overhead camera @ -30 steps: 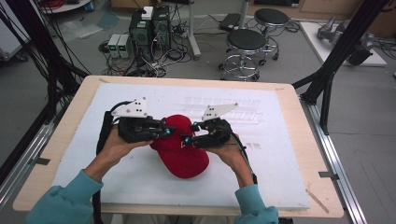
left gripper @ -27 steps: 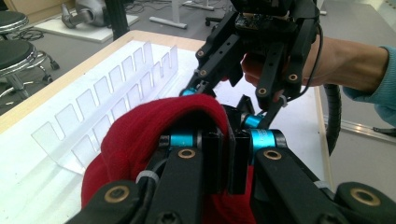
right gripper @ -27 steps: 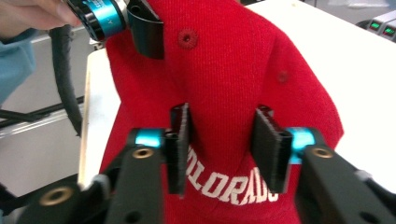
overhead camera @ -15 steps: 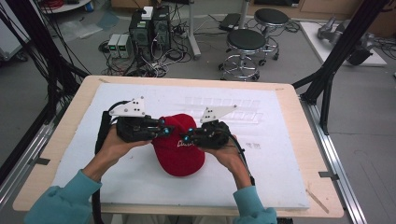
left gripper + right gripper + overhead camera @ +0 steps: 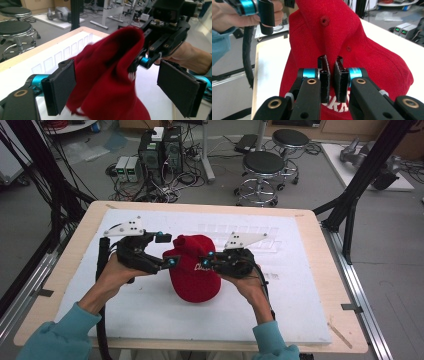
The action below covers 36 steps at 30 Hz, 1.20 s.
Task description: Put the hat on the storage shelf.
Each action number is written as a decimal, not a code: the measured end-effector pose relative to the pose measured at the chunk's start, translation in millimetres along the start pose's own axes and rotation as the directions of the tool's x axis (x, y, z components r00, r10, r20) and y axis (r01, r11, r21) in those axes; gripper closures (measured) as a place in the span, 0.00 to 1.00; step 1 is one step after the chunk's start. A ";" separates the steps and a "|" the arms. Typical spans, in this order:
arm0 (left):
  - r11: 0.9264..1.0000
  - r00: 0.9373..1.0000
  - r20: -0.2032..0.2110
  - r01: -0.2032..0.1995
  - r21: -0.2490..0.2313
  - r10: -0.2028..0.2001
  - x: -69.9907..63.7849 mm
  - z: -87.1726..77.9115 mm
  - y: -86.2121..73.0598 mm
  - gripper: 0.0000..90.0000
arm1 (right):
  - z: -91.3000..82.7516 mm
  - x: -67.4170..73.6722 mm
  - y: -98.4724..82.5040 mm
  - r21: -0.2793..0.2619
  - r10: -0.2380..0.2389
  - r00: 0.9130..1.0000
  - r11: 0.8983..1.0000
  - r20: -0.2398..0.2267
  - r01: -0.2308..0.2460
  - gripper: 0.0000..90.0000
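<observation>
Two tongs work on one soft red cloth cap lying mid-table on the white mat. From my left tongs, wide open, just let go. From my right tongs, pinched on a fold, holding it up.

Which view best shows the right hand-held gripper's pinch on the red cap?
The right gripper view: the right hand-held gripper clamps a fold of the red cap. The high view shows it small from above; the left gripper view shows it behind the raised cloth.
</observation>
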<state>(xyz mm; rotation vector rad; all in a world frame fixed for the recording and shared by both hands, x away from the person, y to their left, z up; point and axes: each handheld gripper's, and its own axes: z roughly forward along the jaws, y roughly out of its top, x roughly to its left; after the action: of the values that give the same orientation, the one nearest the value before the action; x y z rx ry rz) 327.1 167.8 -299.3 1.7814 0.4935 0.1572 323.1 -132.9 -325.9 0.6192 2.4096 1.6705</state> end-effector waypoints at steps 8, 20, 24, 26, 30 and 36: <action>0.996 0.997 0.026 0.068 0.054 -0.069 4.6 -10.4 -23.1 0.18 | -12.5 0.3 1.1 -0.046 -0.003 0.999 0.999 0.038 0.004 0.95; 0.989 0.991 0.081 0.099 0.108 -0.108 -3.9 2.9 -49.3 0.26 | -17.6 5.6 8.2 -0.115 -0.022 0.997 0.993 0.067 0.030 0.95; 0.986 0.989 0.094 0.100 0.131 -0.112 -7.3 9.5 -53.9 0.30 | -17.8 8.0 10.4 -0.127 -0.031 0.997 0.991 0.075 0.041 0.94; 0.986 0.989 0.102 0.097 0.137 -0.111 -7.3 10.7 -54.6 0.35 | -17.7 8.8 11.1 -0.133 -0.038 0.996 0.990 0.079 0.049 0.94; 0.984 0.989 0.100 0.090 0.154 -0.106 -9.2 15.9 -56.9 0.43 | -17.8 11.7 12.2 -0.147 -0.049 0.995 0.987 0.083 0.061 0.94; 0.986 0.984 0.144 0.083 0.148 -0.105 -12.1 20.1 -58.0 0.64 | -18.6 14.3 13.2 -0.165 -0.068 0.994 0.983 0.089 0.081 0.94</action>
<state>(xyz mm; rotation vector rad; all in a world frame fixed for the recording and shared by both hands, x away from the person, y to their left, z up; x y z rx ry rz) 309.2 155.9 -358.0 1.8872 0.4882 -0.0804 307.1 -139.2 -305.2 0.5533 2.1793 1.7576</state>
